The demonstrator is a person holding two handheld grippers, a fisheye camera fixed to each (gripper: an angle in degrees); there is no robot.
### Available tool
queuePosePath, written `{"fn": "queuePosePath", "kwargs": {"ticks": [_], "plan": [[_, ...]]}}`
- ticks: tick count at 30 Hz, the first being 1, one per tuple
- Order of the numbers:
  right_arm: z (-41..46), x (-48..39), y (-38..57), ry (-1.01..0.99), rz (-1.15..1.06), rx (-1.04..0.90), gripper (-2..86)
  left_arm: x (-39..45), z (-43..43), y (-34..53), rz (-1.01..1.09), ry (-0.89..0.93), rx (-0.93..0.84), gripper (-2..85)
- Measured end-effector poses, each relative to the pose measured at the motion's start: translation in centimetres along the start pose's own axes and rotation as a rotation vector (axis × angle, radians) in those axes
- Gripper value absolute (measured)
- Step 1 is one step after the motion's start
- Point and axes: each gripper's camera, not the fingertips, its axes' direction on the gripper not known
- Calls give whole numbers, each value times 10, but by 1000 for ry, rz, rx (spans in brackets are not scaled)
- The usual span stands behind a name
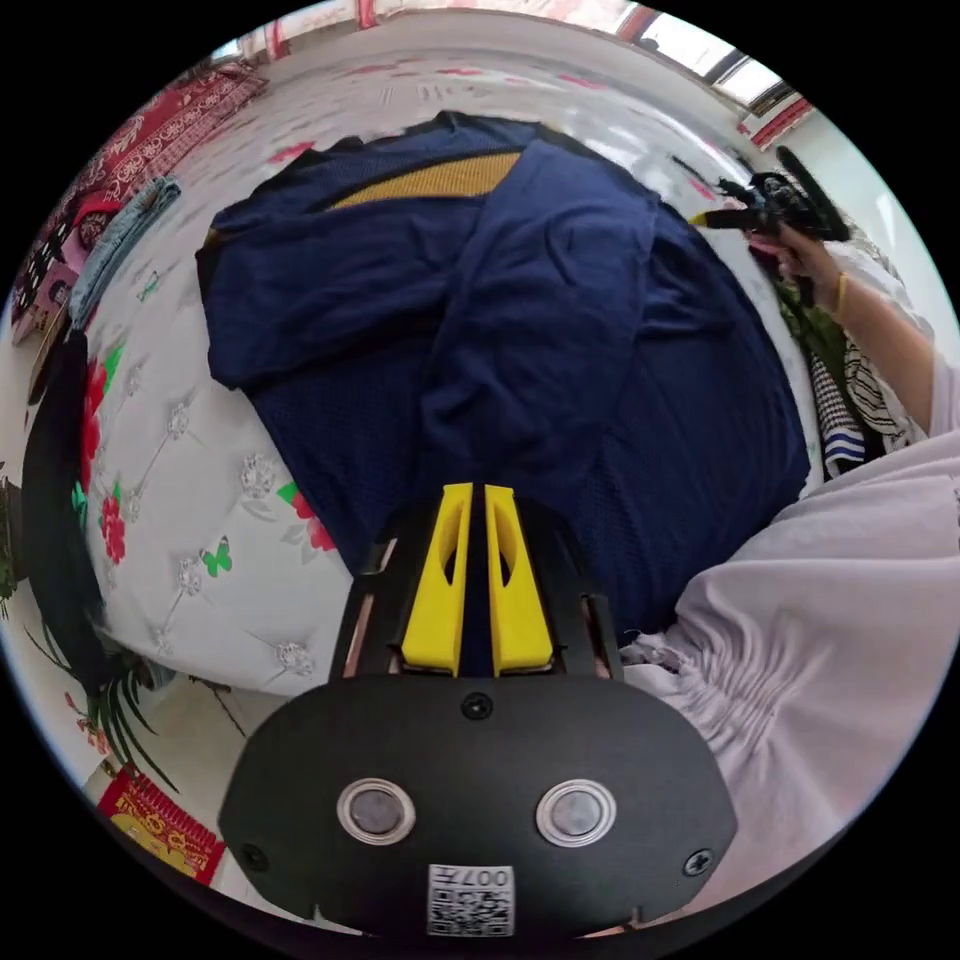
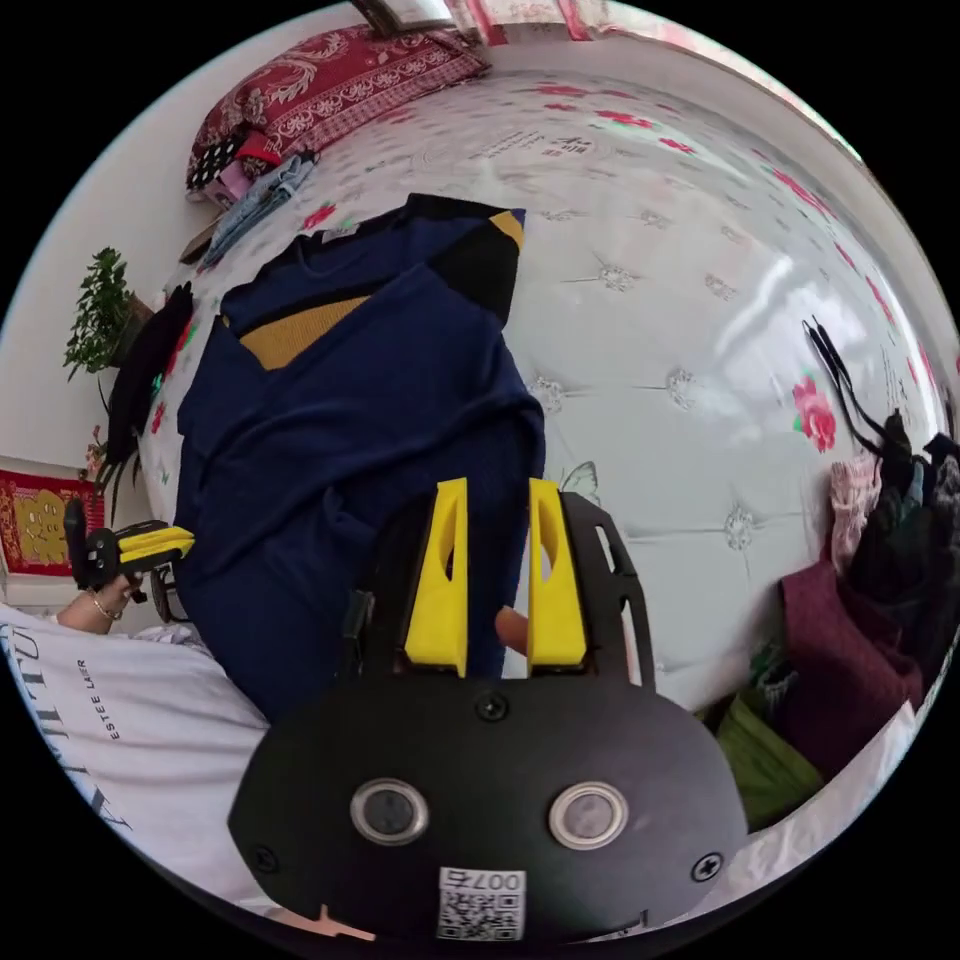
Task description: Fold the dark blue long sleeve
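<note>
Dark blue long sleeve point(image 1: 520, 330) lies spread on the bed point(image 1: 200, 520), near the edge closest to the person, partly folded: one sleeve is laid over the body, mustard panel near the collar showing. Fabric looks like a soft light knit, limp, no stiffness; my read is it will drape and drag rather than hold shape, and slide a bit on the glossy quilted cover.

Left to right in the left gripper view: folded jeans point(image 1: 120, 240) by the far corner of the bed, then the garment, then the other tool in the person's hand point(image 1: 810, 265) off the far side. Left tongs point(image 1: 478, 590) have jaws nearly together; a dark strip sits between them, but I cannot tell whether cloth is actually pinched.

Right gripper view: right tongs point(image 2: 497, 585) hover over the garment's hem edge, jaws apart, nothing gripped. Clothes pile point(image 2: 880, 560) sits at the bed's edge on the right.

Suggested grip: pinch at hem corners or shoulder seams, both layers, lift low to avoid unfolding the sleeve.
</note>
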Motion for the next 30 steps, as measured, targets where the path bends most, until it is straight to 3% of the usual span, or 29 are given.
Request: {"fn": "queuePosePath", "kwargs": {"ticks": [4, 10, 15, 22, 30], "plan": [[-28, -3, 68, -17, 53, 25, 68, 9, -5, -2, 33, -50, -17, -5], [-56, -6, 181, -45, 156, 13, 79, -16, -43, 56, -198, 98, 169, 1], [-71, -5, 246, -28, 170, -45, 84, -29, -46, 131, -332, 74, 141, 46], [-98, -18, 279, -27, 121, -4, 81, -27, -30, 211, -489, 119, 86, 64], [-135, -51, 222, -67, -76, 76, 60, -2, -38, 231, -535, 166, 148, 68]]}}
